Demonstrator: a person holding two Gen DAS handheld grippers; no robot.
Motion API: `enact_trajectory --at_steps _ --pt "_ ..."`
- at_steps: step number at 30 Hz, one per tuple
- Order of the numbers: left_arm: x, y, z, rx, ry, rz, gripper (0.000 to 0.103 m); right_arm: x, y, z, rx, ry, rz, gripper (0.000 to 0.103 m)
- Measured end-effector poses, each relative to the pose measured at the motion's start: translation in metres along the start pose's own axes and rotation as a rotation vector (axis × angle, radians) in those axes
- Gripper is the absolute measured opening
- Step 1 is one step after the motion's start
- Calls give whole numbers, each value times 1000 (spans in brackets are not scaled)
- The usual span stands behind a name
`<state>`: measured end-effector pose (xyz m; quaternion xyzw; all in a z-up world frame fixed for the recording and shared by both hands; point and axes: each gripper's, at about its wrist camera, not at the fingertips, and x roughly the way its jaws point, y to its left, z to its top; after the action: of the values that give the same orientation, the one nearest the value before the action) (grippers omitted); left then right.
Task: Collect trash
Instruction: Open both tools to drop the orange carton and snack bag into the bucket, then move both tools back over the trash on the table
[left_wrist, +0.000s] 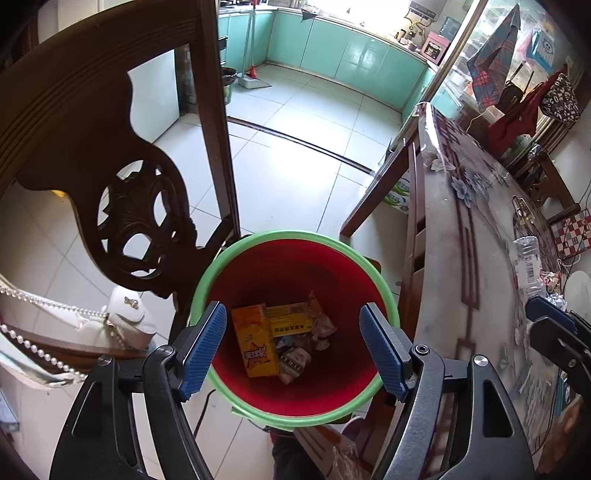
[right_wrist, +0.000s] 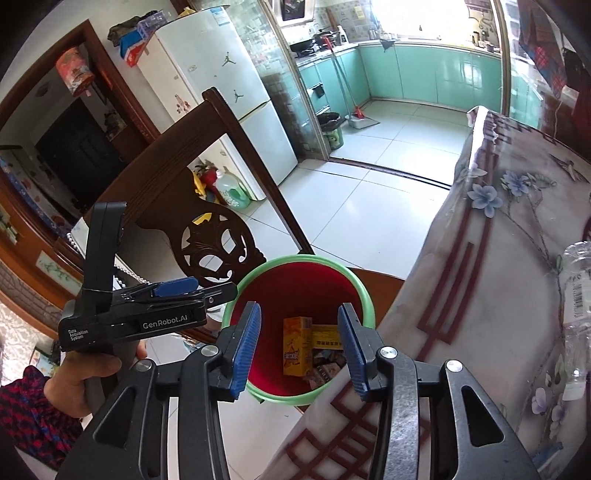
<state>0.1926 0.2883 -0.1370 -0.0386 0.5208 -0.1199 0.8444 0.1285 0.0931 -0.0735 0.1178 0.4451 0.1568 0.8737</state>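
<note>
Hovering over the bin, both the left gripper and right gripper have jaws apart and empty. Boxes and wrappers already lie inside; a bottle on the table looks left to collect.
</note>
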Motion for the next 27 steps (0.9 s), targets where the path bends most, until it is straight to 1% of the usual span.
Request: enact_trajectory --at_steps 1,4,5,6,7,8,9,10,12,15,18,21,24,27 --pt "-1 -3 1 7 -4 -4 74 -10 3 0 -17 -29 -20 42" --pt "-7 -16 3 39 -28 -14 76 -52 17 -2 -140 -191 -134 43" --pt "-9 -20 3 48 -35 -18 79 -64 21 -6 -187 -246 -187 62" --pt "-10 -25 2 58 -41 -19 80 -70 21 -9 -223 -274 -229 94" --pt "-11 -30 2 67 -46 -20 81 -72 18 -14 -249 -273 -258 101" --pt "-12 -34 1 76 -47 -22 81 -69 9 -18 -249 -226 -287 101" --pt "-12 -38 0 82 -46 -24 81 -66 -2 -22 -224 -181 -314 101" --pt "-12 -42 -1 89 -44 -27 81 -67 -17 -28 -182 -156 -329 101" --pt "-14 -52 -5 107 -42 -32 81 -77 -42 -42 -119 -148 -352 101" --pt "-14 -70 -12 138 -32 -36 81 -102 -88 -60 -41 -137 -436 101" --pt "-12 -93 -20 162 -10 -49 81 -137 -146 -79 60 -127 -503 101" --pt "-15 -119 -29 182 -16 -50 81 -175 -205 -93 155 -124 -559 101" --pt "-17 -149 -38 173 -18 -56 82 -208 -257 -106 206 -117 -602 101" --pt "-14 -185 -49 178 7 -73 82 -229 -298 -115 215 -112 -630 101"
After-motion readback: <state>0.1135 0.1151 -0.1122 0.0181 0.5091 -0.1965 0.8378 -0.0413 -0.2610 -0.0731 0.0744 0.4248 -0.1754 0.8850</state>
